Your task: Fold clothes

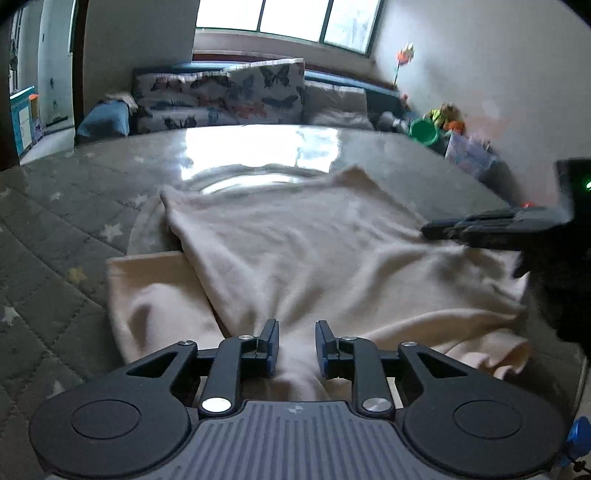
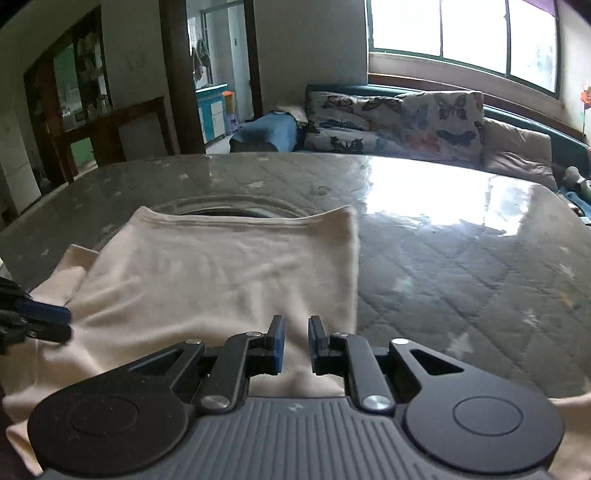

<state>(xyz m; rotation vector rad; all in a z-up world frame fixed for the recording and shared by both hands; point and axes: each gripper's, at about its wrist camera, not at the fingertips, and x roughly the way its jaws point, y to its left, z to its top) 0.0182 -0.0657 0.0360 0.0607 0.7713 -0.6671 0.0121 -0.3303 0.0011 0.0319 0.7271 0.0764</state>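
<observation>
Cream cloth, a garment (image 1: pixel 295 251), lies spread on the desk (image 1: pixel 55 236), whose quilted grey cover with pale stars sits under a glossy sheet. Seen from the left wrist, one layer is folded over another, with a lower panel sticking out at the left. The left gripper (image 1: pixel 296 343) has its jaws a little apart, and a bunched ridge of the garment runs up between them; whether the pads press on it I cannot tell. The right gripper (image 1: pixel 436 230) comes in from the right edge, blurred, low over the cloth's right side. Beyond the desk stand a sofa (image 1: pixel 221 99) with butterfly cushions, a window (image 1: pixel 288 18) and a green tub (image 1: pixel 423 131).

From the right wrist, the garment (image 2: pixel 221 266) fills the near left of the desk (image 2: pixel 461 258), its hem edge lying straight across the far side. The right gripper (image 2: pixel 296 341) has its jaws close together with a narrow gap, and cloth lies under and between them; a firm grip cannot be told. The left gripper (image 2: pixel 55 323) shows at the left edge, fingers close together, touching the cloth
</observation>
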